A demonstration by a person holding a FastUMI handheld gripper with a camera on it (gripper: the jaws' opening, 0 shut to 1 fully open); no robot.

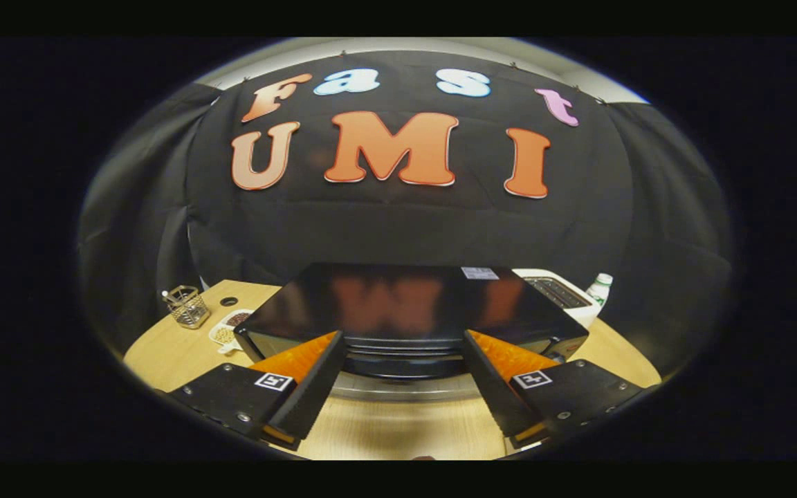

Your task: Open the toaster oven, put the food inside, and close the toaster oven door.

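Note:
A black toaster oven (405, 297) with a glossy top stands on the wooden table (398, 429), just ahead of my fingers. Its front face shows between the fingers as dark bands above a pale metal strip (405, 389), which may be the handle. I cannot tell how the door stands. My gripper (402, 342) is open wide, a little above and in front of the oven's upper front edge. The fingertips (329, 346) reach that edge, and nothing is held between them. A small white dish with brown bits (229, 328) lies on the table left of the oven.
A wire mesh holder (186, 306) stands at the table's far left, near a round cable hole (229, 301). A white appliance with a dark grille (557, 292) and a bottle with a green cap (599, 287) stand behind the oven's right side. Black cloth walls the booth.

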